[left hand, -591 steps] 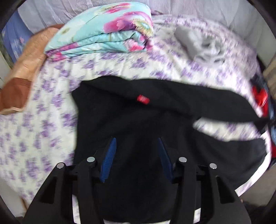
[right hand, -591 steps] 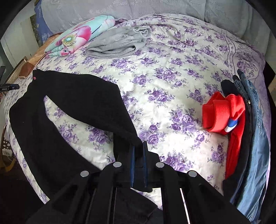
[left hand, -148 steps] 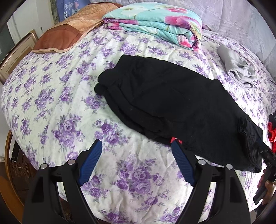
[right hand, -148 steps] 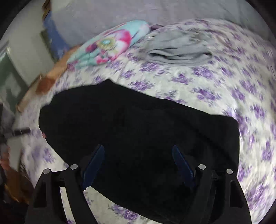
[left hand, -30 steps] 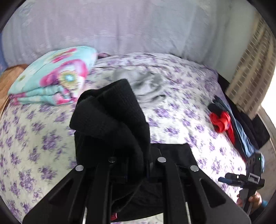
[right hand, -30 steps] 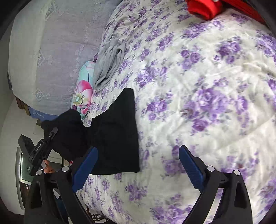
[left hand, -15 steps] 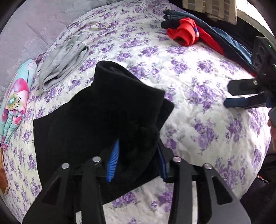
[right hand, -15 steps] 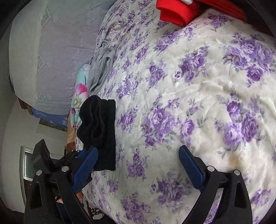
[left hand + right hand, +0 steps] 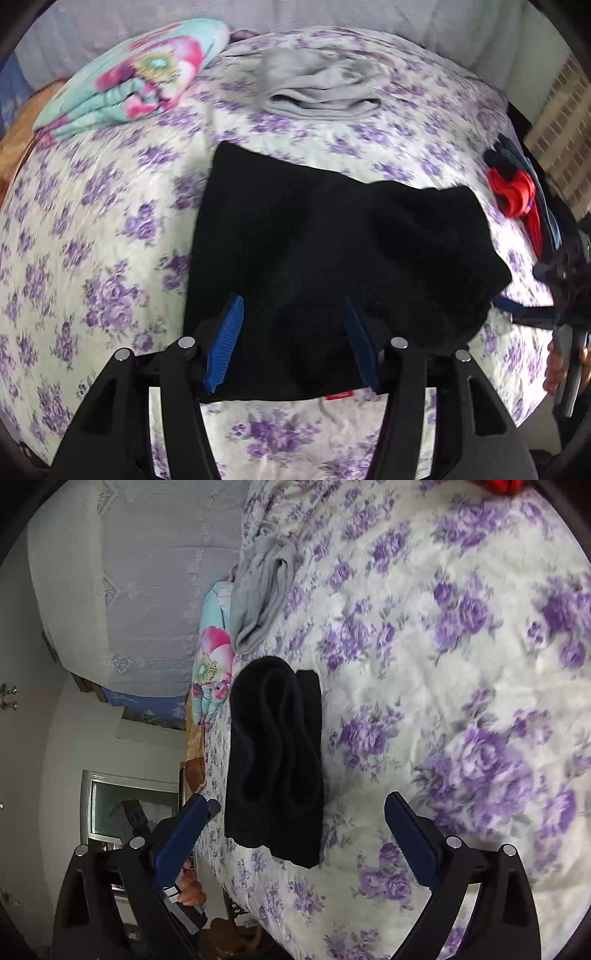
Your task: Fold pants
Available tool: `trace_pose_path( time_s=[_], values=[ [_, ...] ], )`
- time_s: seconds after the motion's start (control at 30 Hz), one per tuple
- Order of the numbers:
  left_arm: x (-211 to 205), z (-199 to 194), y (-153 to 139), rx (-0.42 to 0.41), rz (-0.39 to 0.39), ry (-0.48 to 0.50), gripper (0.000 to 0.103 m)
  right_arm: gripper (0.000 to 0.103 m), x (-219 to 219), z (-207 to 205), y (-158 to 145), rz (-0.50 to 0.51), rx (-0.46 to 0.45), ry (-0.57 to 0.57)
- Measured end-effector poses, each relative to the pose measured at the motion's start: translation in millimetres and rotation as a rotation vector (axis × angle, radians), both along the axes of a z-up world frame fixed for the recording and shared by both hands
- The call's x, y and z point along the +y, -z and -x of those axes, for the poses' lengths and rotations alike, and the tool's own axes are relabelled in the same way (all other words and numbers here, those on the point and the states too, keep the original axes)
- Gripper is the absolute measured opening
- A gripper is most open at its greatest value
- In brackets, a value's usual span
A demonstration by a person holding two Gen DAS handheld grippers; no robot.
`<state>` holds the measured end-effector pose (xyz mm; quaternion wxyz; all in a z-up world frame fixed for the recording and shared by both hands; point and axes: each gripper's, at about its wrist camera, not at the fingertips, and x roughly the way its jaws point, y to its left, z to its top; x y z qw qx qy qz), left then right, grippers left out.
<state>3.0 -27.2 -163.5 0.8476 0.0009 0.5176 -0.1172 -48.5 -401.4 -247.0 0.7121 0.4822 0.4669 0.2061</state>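
The black pants (image 9: 332,243) lie folded in a thick stack on the purple-flowered bedspread (image 9: 92,221), with a small red tag (image 9: 339,396) at the near edge. My left gripper (image 9: 291,343) hovers over the near end of the stack. Its jaws are opening, the blue pads (image 9: 225,343) stand apart and the fabric lies between them unpressed. In the right wrist view the same pants (image 9: 273,760) appear as a rounded fold, just beyond my right gripper (image 9: 295,842), which is wide open and holds nothing. The right gripper (image 9: 517,310) also shows at the pants' right side.
A folded floral quilt (image 9: 140,81) and a folded grey garment (image 9: 317,88) lie at the far side of the bed. Red and blue clothes (image 9: 513,192) are heaped at the right edge. A hand (image 9: 190,890) shows past the bed's edge.
The left gripper, shut on a raised bunch of the pants a second ago, came down and opened; the bunch now lies folded over the stack. The right gripper stayed open.
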Motion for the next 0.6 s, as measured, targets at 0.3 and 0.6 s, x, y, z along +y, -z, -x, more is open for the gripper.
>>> trace_pose_path(
  time_s=[0.3, 0.6],
  values=[
    [46, -29, 49, 0.132, 0.008, -0.067, 0.061, 0.057, 54, -17, -1, 0.055, -0.074, 0.005],
    [63, -56, 42, 0.141, 0.042, -0.005, 0.014, 0.029, 90, -41, -46, -0.028, -0.123, 0.053]
  ],
)
